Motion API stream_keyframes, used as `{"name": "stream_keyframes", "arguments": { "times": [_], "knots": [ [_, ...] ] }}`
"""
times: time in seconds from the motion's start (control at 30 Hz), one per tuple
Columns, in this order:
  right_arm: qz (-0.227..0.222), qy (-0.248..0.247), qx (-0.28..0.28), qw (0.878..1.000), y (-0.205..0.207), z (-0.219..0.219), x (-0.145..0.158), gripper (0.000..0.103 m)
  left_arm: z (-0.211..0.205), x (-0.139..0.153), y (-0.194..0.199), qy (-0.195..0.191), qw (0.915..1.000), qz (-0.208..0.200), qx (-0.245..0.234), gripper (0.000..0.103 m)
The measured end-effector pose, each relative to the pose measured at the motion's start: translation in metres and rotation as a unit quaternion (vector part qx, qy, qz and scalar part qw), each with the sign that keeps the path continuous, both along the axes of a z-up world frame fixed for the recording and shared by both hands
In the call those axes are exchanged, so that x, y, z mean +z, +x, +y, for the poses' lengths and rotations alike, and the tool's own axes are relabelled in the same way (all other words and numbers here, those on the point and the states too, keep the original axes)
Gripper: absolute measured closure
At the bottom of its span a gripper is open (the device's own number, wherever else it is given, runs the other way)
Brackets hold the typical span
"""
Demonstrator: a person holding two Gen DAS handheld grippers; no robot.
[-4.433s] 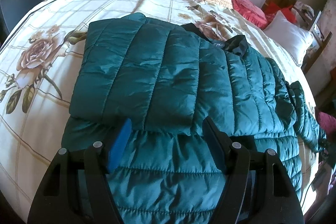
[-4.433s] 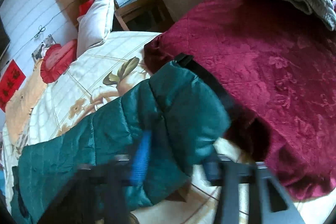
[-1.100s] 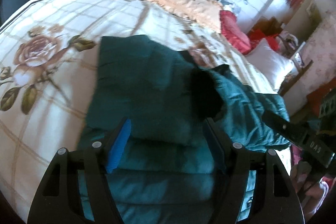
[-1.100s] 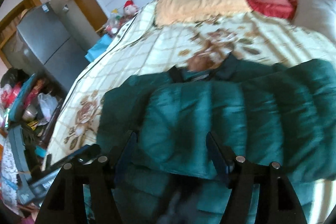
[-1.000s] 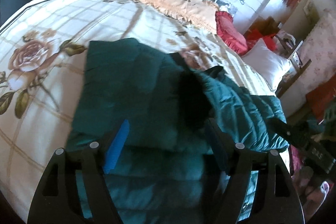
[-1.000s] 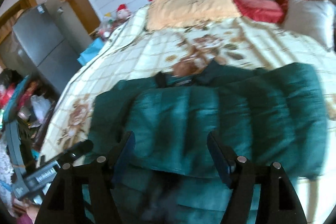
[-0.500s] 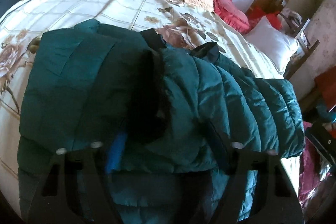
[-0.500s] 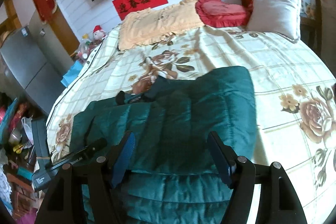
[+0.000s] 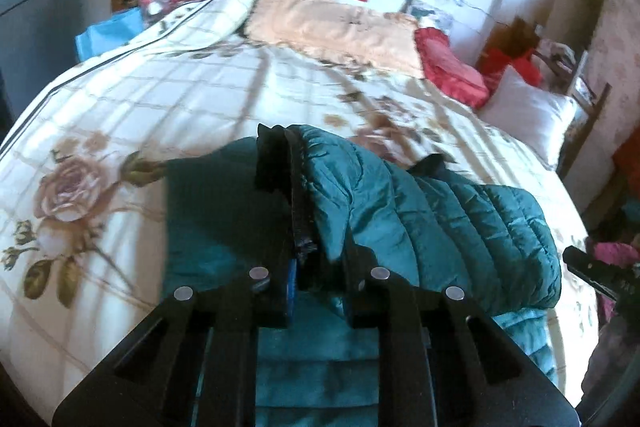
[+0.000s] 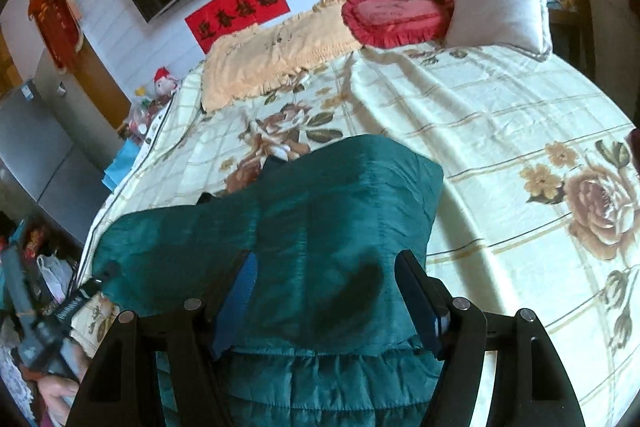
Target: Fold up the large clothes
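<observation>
Jacket [image 9: 432, 211], a dark green quilted puffer, lies on the bed [image 9: 192, 99] near its foot edge, collar toward the headboard end, with both sides already turned in over the middle. The left tongs [image 9: 316, 287] are pressed nearly together, pinching the dark-trimmed sleeve end [image 9: 298, 195] where it sits on top of the pile; the right tongs [image 10: 324, 299] are spread wide and hold nothing, their blue pads [image 10: 240, 291] straddling the folded panel [image 10: 344, 211] from above. The step in hand looks like settling the last sleeve flat across the body before the jacket is doubled lengthwise. To do it well, the sleeve should be laid straight along the quilting lines and not dropped in a heap, because puffer filling springs back and will lift any loose layer. The free right tongs could press the panel down while the left lets go, so that air is pushed out toward the hem. Slippery shell fabric slides easily on the floral bedspread [image 10: 520, 115], so a low, slow drag is safer than a lift. The cuff is best kept inside the outline, clear of the bed's foot edge, or the next fold will come out lopsided.
</observation>
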State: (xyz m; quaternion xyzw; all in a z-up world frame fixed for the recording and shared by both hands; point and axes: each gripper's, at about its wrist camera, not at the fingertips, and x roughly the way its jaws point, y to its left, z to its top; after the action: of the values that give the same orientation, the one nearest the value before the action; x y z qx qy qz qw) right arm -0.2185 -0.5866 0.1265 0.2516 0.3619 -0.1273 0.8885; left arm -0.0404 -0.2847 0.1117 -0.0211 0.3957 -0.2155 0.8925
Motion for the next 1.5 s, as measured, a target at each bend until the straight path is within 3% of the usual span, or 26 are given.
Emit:
{"name": "stream_keyframes", "arguments": {
  "times": [0.2,0.33,0.43,0.57,0.67,0.7,0.87,0.97,1.13,1.3,1.5],
  "knots": [
    [0.031,-0.033,0.034,0.998,0.032,0.026,-0.023,0.042,0.031,-0.028,0.008,0.007,0.9990,0.033,0.027,0.087],
    [0.081,-0.055,0.049,0.994,0.051,0.038,-0.051,0.042,0.029,-0.050,0.011,0.022,0.9981,0.052,0.024,0.087],
    [0.100,-0.087,0.054,0.990,0.058,0.043,-0.061,0.041,0.029,-0.051,0.008,0.019,0.9982,0.051,0.026,0.083],
    [0.093,-0.085,0.056,0.991,0.047,0.033,-0.045,0.042,0.046,-0.038,0.005,-0.010,0.9972,0.064,0.036,0.060],
    [0.067,-0.083,0.029,0.994,0.030,0.017,-0.026,0.042,0.065,-0.020,-0.003,-0.043,0.9958,0.033,0.074,0.033],
    [0.062,-0.087,0.022,0.994,0.026,0.012,-0.020,0.042,0.069,-0.013,-0.006,-0.054,0.9950,0.018,0.082,0.031],
    [0.071,-0.115,-0.001,0.991,0.039,0.001,-0.010,0.042,0.053,-0.005,0.000,-0.052,0.9964,0.015,0.066,0.031],
    [0.079,-0.121,0.003,0.989,0.056,0.003,-0.015,0.042,0.033,-0.018,0.008,-0.022,0.9978,0.024,0.057,0.031],
    [0.111,-0.120,0.002,0.987,0.086,0.001,-0.043,0.044,0.006,-0.058,0.019,0.042,0.9963,0.064,0.040,0.031],
    [0.142,-0.136,0.002,0.980,0.096,-0.007,-0.071,0.044,0.000,-0.067,0.013,0.056,0.9969,0.046,0.029,0.023],
    [0.120,-0.125,0.003,0.985,0.072,-0.003,-0.039,0.044,0.002,-0.069,0.014,0.056,0.9969,0.048,0.025,0.023]
  ]
}}
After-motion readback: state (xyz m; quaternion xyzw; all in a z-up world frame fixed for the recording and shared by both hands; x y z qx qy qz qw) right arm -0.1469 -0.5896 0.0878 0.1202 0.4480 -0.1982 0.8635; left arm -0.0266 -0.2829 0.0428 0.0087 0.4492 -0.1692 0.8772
